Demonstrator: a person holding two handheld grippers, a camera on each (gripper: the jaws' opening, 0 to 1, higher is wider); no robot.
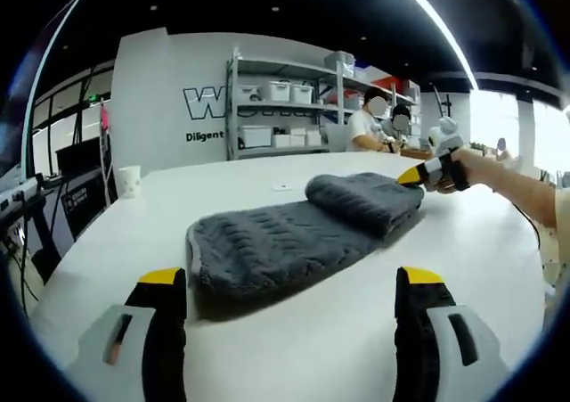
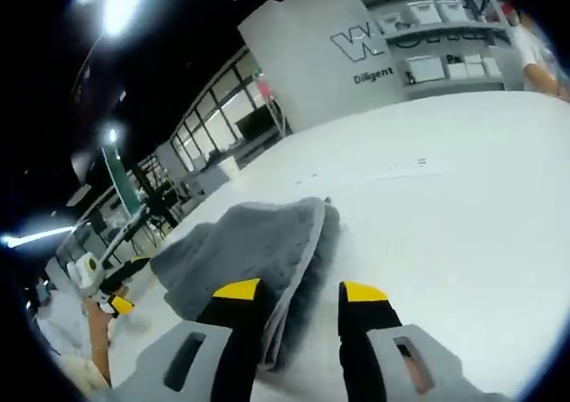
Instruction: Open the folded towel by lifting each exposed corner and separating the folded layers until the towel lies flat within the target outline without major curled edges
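While the grey towel (image 1: 294,237) is lying partly folded on the white table (image 1: 481,268), both tools are working at opposite ends of it.

Towel: it is resting near the middle of the table, one end spread flat, the other end doubled over into a thick upper layer (image 1: 365,199).

Left gripper (image 1: 292,288): its yellow-tipped jaws are standing wide apart, released, just short of the towel's near edge and holding nothing.

Right gripper (image 2: 299,297): its jaws are straddling the towel's pale hem (image 2: 298,268); whether they are clenching it cannot be told. In the left gripper view it is sitting at the folded end, touching the cloth.

Hand (image 1: 476,168): a person's hand is gripping the right tool.

Background: a paper cup (image 1: 130,181) is standing at the table's far edge, and shelves (image 1: 280,103) are holding white bins.
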